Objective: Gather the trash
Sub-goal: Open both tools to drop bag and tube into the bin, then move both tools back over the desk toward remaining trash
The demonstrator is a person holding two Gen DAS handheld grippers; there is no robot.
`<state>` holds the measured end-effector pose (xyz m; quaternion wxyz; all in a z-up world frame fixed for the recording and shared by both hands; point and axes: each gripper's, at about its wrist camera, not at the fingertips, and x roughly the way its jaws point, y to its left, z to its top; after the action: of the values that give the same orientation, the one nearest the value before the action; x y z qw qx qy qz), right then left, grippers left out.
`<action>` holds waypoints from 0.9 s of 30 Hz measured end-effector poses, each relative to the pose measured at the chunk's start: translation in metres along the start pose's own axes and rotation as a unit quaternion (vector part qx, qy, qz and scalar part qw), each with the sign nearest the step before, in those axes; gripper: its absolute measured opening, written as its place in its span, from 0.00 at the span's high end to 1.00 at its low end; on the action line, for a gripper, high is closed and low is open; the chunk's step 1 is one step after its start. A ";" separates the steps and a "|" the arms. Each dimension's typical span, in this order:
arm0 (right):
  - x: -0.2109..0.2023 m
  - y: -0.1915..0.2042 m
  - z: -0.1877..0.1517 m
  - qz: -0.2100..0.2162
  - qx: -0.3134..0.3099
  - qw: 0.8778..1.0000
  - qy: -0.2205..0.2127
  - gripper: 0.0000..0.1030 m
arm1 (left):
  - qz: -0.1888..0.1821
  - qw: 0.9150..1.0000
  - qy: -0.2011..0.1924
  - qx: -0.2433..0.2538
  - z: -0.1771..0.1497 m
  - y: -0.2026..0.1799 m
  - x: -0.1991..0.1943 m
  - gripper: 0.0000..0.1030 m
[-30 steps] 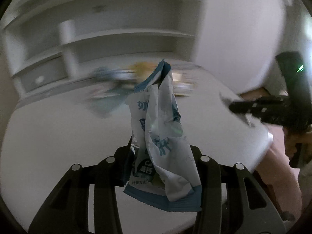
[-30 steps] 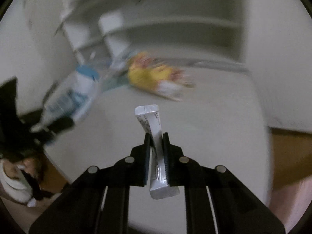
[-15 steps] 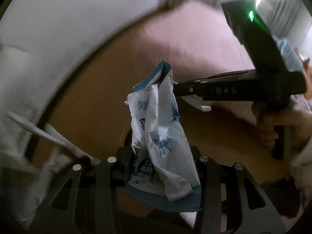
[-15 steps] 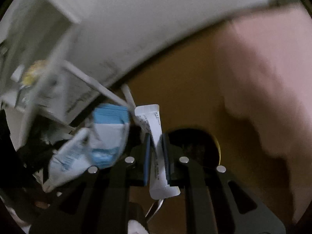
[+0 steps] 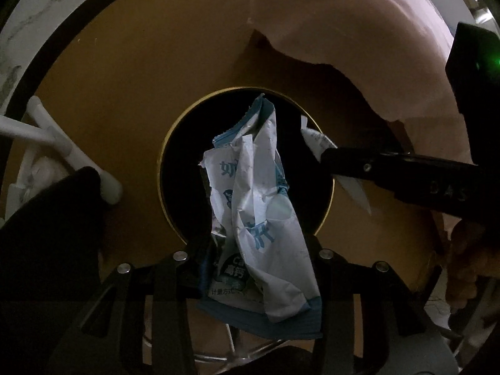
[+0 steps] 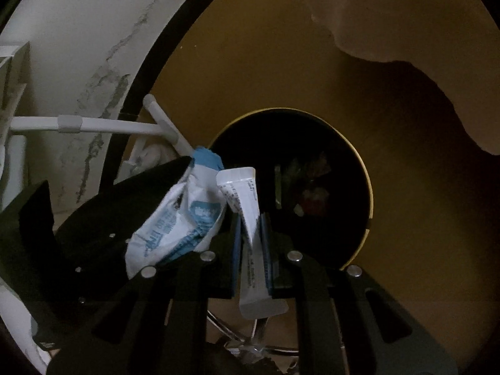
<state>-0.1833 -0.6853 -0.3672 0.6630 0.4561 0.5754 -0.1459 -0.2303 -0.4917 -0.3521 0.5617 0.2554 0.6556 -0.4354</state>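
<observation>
In the left wrist view, a white tube frame (image 5: 56, 143) crosses the left edge over the brown floor (image 5: 140, 78). At centre, the left gripper (image 5: 259, 268) has its jaws pinching a crumpled blue-and-white snack wrapper (image 5: 259, 218), which stands upright in front of the dark round mouth of a gold-rimmed trash bin (image 5: 187, 143). At the right of the frame, the right gripper (image 5: 325, 153) reaches in sideways over the bin's rim, a white sachet (image 5: 315, 137) showing at its tip. A pink rug (image 5: 359, 31) fills the upper right.

In the right wrist view, a marbled white surface (image 6: 78, 47) curves along the upper left, with the tube frame (image 6: 103, 125) below it. Lower left, the left gripper (image 6: 162, 250) carries the snack wrapper (image 6: 178, 218). Just right of it, at centre, the right gripper (image 6: 251, 237) has its jaws pressed on the white sachet (image 6: 240, 193), which sticks up beside the wrapper. Behind them sits the trash bin (image 6: 365, 168), with other litter dimly visible inside. The rug (image 6: 406, 15) lies at the upper right.
</observation>
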 end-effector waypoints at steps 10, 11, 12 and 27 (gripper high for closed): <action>-0.006 0.003 0.014 -0.014 -0.002 1.000 -0.016 0.52 | -0.033 0.998 -0.043 0.014 0.004 0.009 -0.018 0.14; -0.014 0.002 0.016 -0.019 -0.003 0.999 -0.029 0.28 | -0.030 0.998 -0.057 0.022 0.004 0.006 -0.025 0.12; -0.034 0.002 0.017 -0.031 -0.007 0.998 -0.057 0.24 | -0.032 0.997 -0.064 0.031 0.003 0.002 -0.032 0.12; -0.256 0.132 -0.062 -0.205 -0.144 0.877 -0.411 0.07 | -0.066 0.932 -0.342 0.099 -0.054 -0.052 -0.291 0.09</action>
<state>-0.2033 -0.6504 -0.0753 0.8533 0.1268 0.3465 -0.3684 -0.2315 -0.4265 -0.0587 0.6935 0.1020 0.3928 -0.5953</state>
